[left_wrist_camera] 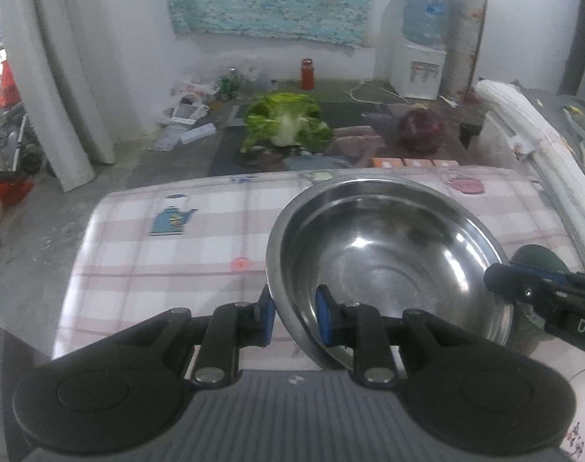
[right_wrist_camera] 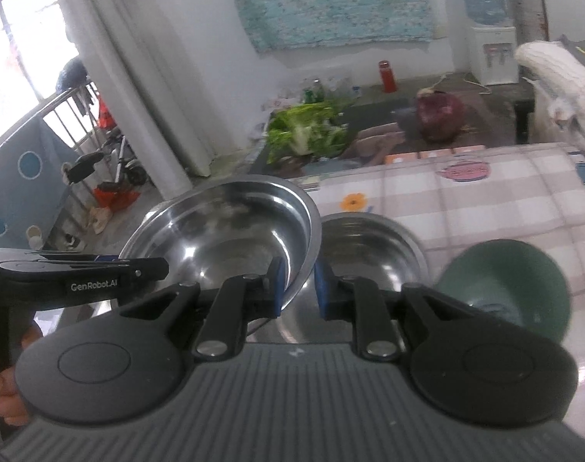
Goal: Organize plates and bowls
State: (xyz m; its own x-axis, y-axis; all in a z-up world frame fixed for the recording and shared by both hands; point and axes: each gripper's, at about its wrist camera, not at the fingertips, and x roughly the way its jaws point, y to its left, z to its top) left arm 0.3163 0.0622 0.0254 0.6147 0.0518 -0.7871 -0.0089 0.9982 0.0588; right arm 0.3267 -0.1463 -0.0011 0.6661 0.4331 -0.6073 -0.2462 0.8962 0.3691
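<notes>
A wide steel bowl hangs tilted above the checked tablecloth. My left gripper is shut on its near rim, one blue pad inside the bowl and one outside. My right gripper clamps the opposite rim. In the right wrist view the same steel bowl is raised, with my right gripper shut on its right rim and the left gripper on its left rim. A second steel bowl rests on the tablecloth below. A green bowl stands to the right.
Beyond the table's far edge, a green cabbage and a dark red cabbage lie on the floor. A water dispenser, a red flask and a white curtain stand by the wall. A hand grips the left tool's handle.
</notes>
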